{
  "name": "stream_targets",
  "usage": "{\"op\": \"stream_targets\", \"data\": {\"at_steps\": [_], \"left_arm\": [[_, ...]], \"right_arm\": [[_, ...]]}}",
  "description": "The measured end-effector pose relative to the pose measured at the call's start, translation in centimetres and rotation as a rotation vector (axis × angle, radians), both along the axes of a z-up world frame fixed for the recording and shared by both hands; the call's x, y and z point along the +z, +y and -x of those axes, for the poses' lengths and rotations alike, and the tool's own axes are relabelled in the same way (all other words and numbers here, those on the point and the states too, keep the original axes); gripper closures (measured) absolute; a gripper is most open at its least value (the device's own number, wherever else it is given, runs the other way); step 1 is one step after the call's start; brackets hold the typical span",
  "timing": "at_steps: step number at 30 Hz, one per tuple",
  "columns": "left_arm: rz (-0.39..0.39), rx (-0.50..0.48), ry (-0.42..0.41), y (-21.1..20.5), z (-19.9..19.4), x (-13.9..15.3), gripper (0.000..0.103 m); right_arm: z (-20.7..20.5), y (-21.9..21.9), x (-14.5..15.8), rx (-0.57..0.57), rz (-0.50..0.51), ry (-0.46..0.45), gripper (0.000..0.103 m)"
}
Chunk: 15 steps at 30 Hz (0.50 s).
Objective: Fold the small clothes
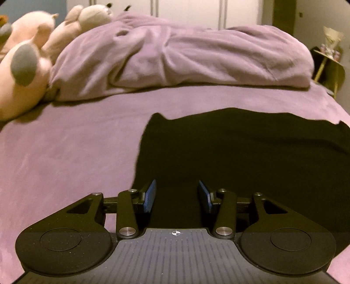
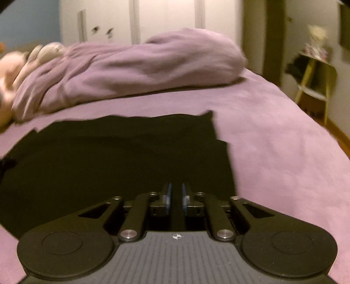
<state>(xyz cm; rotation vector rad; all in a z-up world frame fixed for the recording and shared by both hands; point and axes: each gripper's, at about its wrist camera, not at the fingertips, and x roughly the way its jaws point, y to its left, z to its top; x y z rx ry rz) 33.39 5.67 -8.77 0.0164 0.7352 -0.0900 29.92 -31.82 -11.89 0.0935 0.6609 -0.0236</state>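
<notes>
A black garment (image 1: 240, 153) lies flat on the purple bed sheet (image 1: 65, 153). In the left wrist view my left gripper (image 1: 177, 194) is open, its blue pads (image 1: 151, 194) spread over the garment's near left edge. In the right wrist view the same black garment (image 2: 109, 157) fills the lower left. My right gripper (image 2: 175, 195) has its pads (image 2: 168, 196) close together with a narrow gap, over the garment's near right part. Dark cloth lies in the gap, and I cannot tell if it is pinched.
A bunched purple duvet (image 1: 175, 56) lies across the far side of the bed. Pink plush toys (image 1: 24, 65) sit at the far left. A small yellow side table (image 2: 315, 83) stands off the bed's right edge, before white wardrobe doors (image 2: 153, 17).
</notes>
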Motion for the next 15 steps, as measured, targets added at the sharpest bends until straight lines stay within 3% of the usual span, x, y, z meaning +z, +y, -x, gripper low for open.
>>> {"op": "stream_targets", "data": {"at_steps": [4, 5, 6, 8, 10, 11, 15], "left_arm": [[0.039, 0.063, 0.022, 1.7, 1.7, 0.8, 0.052], [0.052, 0.078, 0.025, 2.2, 2.2, 0.9, 0.052], [0.080, 0.084, 0.037, 2.8, 2.8, 1.1, 0.053], [0.139, 0.090, 0.066, 3.8, 4.0, 1.2, 0.051], [0.176, 0.109, 0.078, 4.7, 4.8, 1.2, 0.046], [0.188, 0.121, 0.076, 5.1, 5.1, 1.2, 0.044], [0.195, 0.141, 0.067, 6.0, 5.8, 1.4, 0.040]], "right_arm": [[2.0, -2.9, 1.1, -0.145, -0.038, 0.017, 0.102], [2.6, -3.4, 1.4, -0.188, -0.036, 0.027, 0.094], [3.4, -4.0, 1.6, -0.214, -0.050, 0.032, 0.094], [5.0, -5.5, 1.8, -0.214, -0.175, 0.038, 0.092], [5.8, -6.4, 1.4, -0.185, -0.300, 0.069, 0.077], [6.2, -6.6, 1.2, -0.170, -0.341, 0.074, 0.075], [6.6, -6.7, 0.9, -0.132, -0.368, 0.093, 0.073]]}}
